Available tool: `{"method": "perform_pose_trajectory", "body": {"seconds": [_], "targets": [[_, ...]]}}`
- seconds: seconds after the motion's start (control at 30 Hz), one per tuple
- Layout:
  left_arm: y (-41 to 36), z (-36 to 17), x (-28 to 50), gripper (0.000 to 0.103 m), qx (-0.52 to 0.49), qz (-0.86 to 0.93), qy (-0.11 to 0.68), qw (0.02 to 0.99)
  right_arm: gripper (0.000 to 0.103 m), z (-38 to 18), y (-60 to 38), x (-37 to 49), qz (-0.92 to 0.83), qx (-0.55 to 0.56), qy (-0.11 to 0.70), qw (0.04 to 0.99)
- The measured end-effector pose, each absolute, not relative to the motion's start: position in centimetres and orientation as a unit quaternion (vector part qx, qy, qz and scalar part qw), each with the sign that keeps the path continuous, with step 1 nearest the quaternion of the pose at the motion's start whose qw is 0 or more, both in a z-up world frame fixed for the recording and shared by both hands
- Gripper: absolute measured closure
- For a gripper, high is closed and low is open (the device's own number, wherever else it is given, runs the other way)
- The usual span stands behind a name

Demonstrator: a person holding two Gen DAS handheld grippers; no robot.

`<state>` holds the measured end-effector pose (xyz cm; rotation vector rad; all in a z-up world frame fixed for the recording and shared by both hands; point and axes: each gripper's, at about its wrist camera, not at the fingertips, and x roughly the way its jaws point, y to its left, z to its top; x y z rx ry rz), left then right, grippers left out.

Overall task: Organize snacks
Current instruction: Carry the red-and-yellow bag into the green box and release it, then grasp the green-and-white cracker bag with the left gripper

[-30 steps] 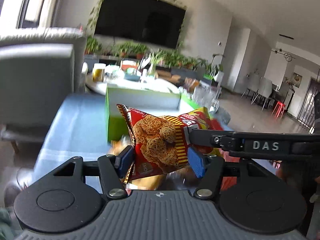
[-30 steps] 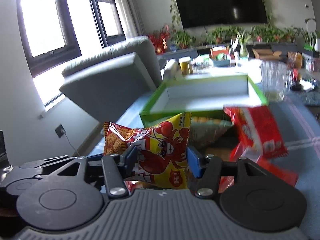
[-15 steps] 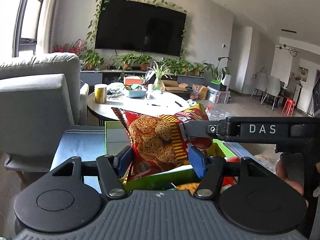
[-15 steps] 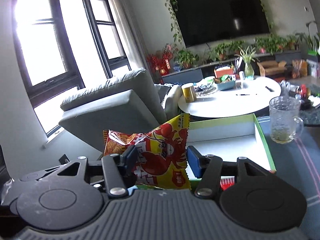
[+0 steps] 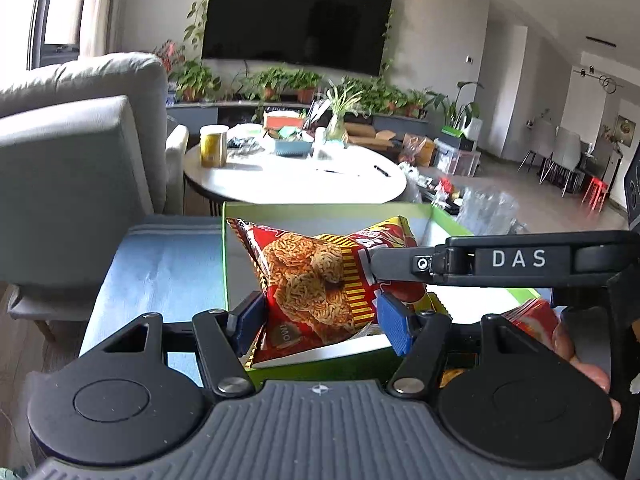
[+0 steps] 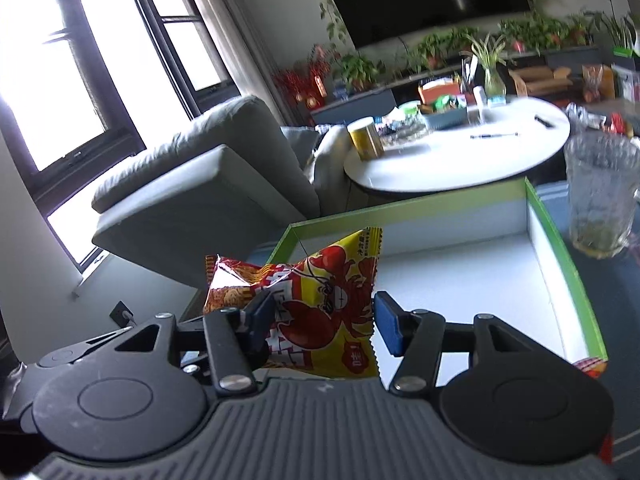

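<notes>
Blue tabletop (image 5: 160,268) – green box (image 6: 560,256) bare inside; each tool (image 5: 320,320) (image 6: 320,320) grips snack packet (image 5: 316,280) (image 6: 320,304).

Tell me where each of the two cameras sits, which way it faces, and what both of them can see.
Left wrist: on the left gripper, facing forward over the green box toward the TV; its blue pads pinch a red noodle snack bag; the right gripper's arm and a hand show at right.
Right wrist: on the right gripper, rolled, facing the same box and armchair; it grips a yellow lobster snack bag.
Shared: green box, round white table, armchair, TV.
</notes>
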<state>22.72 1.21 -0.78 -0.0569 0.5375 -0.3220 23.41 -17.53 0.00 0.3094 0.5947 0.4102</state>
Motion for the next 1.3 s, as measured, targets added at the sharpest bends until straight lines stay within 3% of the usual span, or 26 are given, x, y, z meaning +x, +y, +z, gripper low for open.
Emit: {"method": "perform_pose_trajectory", "body": {"seconds": [0.23, 0.73, 1.3], "targets": [[1.6, -1.3, 22.8, 0.044, -0.033, -0.154, 0.269, 0.95, 0.026, -1.4, -16.9, 23.5, 0.197, 0.154, 0.32, 0.914], [1.1, -0.5, 18.9, 0.039, -0.026, -0.167, 0.267, 0.949, 0.026, 0.4, -17.5, 19.6, 0.183, 0.143, 0.304, 0.924], [1.1, -2.9, 13.9, 0.038, -0.059, -0.147, 0.328, 0.931, 0.026, -2.0, -18.8, 14.8, 0.163, 0.146, 0.353, 0.91]]}}
